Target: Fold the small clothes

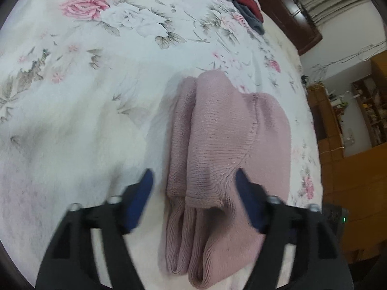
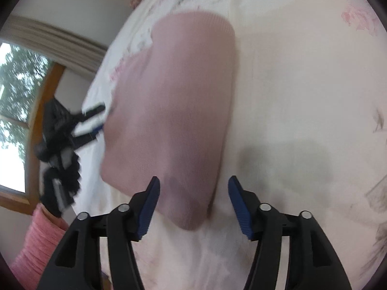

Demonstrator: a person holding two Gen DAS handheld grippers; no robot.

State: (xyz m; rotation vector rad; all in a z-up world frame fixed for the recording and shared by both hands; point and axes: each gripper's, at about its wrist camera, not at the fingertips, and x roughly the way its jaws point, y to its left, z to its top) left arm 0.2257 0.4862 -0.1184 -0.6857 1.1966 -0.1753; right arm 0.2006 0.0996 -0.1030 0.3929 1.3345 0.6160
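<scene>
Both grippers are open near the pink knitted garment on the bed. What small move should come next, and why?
Probably lower the left gripper and close it on the near hem of the pink knitted garment. Its jaws stand open on both sides of that bunched edge, holding nothing, and the right gripper is open too. The garment looks only partly folded.

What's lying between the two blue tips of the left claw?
The folded pink knitted garment fills the gap of the open left claw, lying on the floral bedspread, in the left wrist view.

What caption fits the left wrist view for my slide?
Open left gripper poised over a folded pink knit garment on a floral bedspread, grasping nothing.
</scene>
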